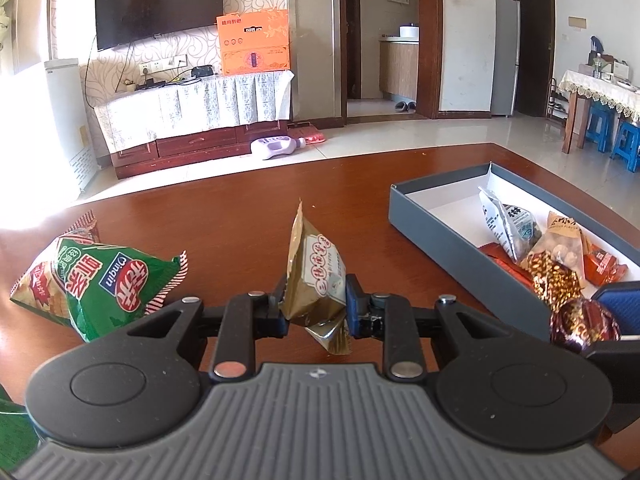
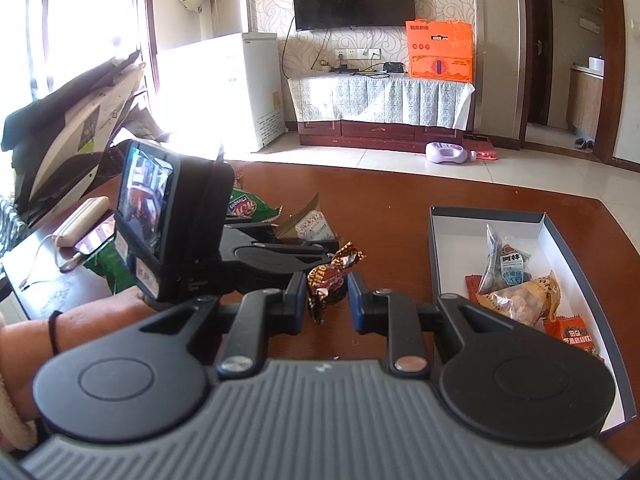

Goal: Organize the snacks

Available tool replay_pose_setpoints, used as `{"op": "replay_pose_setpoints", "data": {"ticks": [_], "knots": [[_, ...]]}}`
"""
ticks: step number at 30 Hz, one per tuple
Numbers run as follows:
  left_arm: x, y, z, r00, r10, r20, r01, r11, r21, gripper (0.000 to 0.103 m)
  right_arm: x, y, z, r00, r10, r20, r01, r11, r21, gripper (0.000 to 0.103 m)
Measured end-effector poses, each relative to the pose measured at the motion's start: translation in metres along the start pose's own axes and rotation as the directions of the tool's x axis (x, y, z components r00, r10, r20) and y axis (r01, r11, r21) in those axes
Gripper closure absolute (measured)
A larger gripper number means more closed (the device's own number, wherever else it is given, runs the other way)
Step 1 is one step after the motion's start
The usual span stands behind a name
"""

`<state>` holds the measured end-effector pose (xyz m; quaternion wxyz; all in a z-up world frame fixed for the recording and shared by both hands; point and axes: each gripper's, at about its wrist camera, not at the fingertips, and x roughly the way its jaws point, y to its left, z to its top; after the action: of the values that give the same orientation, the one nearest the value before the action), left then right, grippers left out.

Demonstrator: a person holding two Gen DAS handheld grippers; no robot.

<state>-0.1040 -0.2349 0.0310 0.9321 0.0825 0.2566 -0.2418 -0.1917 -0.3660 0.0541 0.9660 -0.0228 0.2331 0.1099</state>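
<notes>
At frame centre, the left tongs [image 1: 316, 304] pinch a gold snack packet [image 1: 316, 276]; the right tongs [image 2: 327, 300] pinch a brown wrapped candy [image 2: 326, 280] above the desk [image 2: 400, 208].

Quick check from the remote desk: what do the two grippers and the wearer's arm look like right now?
Both the left gripper and the right gripper are black linkage arms with silver pivot pins, blue-edged pads, round black discs and a ribbed grey body. The left gripper carries a black camera with a lit screen. A thin black band circles the wrist.
</notes>
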Motion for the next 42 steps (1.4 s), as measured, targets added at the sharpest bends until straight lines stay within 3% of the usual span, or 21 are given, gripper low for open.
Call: {"op": "replay_pose_setpoints", "data": {"ticks": [42], "knots": [[-0.006, -0.038, 0.022, 0.999, -0.016, 0.038, 0.014, 0.999, 0.035, 0.072, -0.024, -0.025, -0.001, 0.998, -0.051, 0.038, 0.049, 0.998, 0.045, 0.078]]}}
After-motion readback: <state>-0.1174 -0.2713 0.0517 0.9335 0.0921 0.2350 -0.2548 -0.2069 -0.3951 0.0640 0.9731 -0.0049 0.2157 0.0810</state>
